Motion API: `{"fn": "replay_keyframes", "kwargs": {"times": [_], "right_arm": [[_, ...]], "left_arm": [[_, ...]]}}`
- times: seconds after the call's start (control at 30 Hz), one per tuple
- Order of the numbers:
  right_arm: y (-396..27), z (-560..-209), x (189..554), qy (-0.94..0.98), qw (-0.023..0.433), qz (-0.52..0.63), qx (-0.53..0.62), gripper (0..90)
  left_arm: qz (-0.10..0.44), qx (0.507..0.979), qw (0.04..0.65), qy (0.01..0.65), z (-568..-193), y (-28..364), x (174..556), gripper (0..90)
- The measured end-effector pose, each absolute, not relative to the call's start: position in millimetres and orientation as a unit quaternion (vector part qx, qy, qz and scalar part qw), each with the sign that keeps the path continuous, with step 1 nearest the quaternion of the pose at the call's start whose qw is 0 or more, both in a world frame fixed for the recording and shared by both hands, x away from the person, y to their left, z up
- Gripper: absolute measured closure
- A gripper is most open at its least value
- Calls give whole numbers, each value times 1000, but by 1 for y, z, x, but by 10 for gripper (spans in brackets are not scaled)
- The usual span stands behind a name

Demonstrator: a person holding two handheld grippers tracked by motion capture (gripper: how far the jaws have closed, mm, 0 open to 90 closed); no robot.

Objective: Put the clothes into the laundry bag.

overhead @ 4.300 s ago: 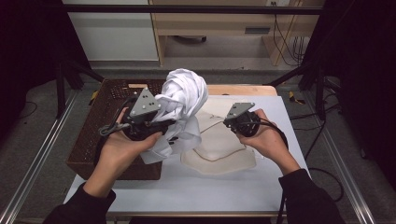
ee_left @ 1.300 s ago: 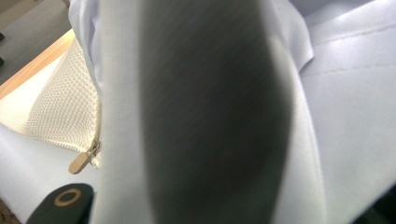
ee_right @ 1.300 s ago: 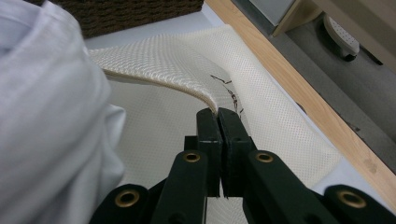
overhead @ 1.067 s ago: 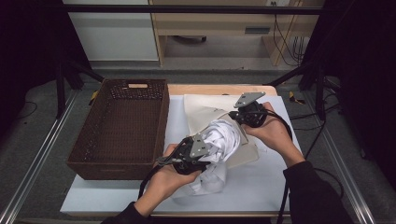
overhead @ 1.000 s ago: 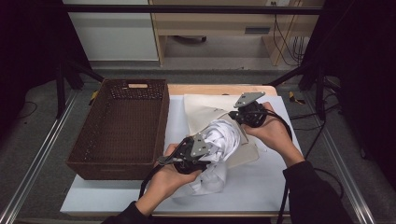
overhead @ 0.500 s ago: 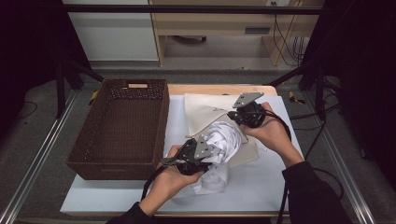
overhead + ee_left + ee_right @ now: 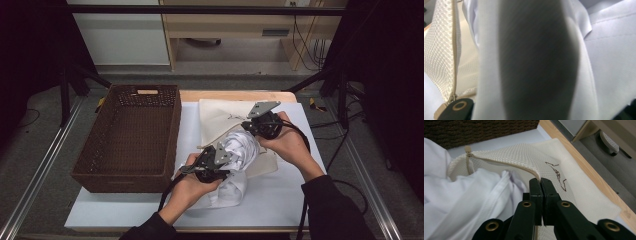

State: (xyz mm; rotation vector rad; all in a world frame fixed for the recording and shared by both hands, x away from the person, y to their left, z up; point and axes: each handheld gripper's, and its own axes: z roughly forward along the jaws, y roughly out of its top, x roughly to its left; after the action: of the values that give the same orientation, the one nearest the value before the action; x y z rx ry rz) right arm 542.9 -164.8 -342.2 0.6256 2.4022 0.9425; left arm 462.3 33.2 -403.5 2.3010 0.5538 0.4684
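A person at a white-topped table [image 7: 280,200] works a white shirt [image 7: 239,150] into a cream mesh laundry bag [image 7: 220,116], a handheld two-jaw gripper in each hand. The right gripper [image 7: 540,182], seen from its own camera, has its black jaws pressed together on the zippered edge of the bag's mouth, lifting that rim clear of the table; in the high view the same gripper [image 7: 255,128] sits at the far side of the bunched shirt. The left gripper [image 7: 220,161] is at the near side of the bundle, its body buried against the cloth. In the left gripper view, folds of the white shirt [image 7: 599,50] press right up to the lens, with the bag's mesh and its zipper [image 7: 454,50] at the left edge; how far its jaws stand apart, and whether they pinch the cloth, cannot be told. The shirt lies part inside the held-open mouth of the bag, part spilling toward the person over the table. A dark brown wicker basket [image 7: 100,145] stands just left of the bag, its near corner close to the left hand [image 7: 192,182].
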Motion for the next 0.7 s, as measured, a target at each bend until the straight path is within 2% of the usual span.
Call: {"fn": "replay_keyframes", "kwargs": {"times": [0.27,0.7], "right_arm": [[-164,-346,539,880,237,344,225,886],[-157,-351,535,883,229,352,208,888]], "left_arm": [[180,882,356,250,-419,30,479,605],[187,848,393,301,-431,24,498,603]]}}
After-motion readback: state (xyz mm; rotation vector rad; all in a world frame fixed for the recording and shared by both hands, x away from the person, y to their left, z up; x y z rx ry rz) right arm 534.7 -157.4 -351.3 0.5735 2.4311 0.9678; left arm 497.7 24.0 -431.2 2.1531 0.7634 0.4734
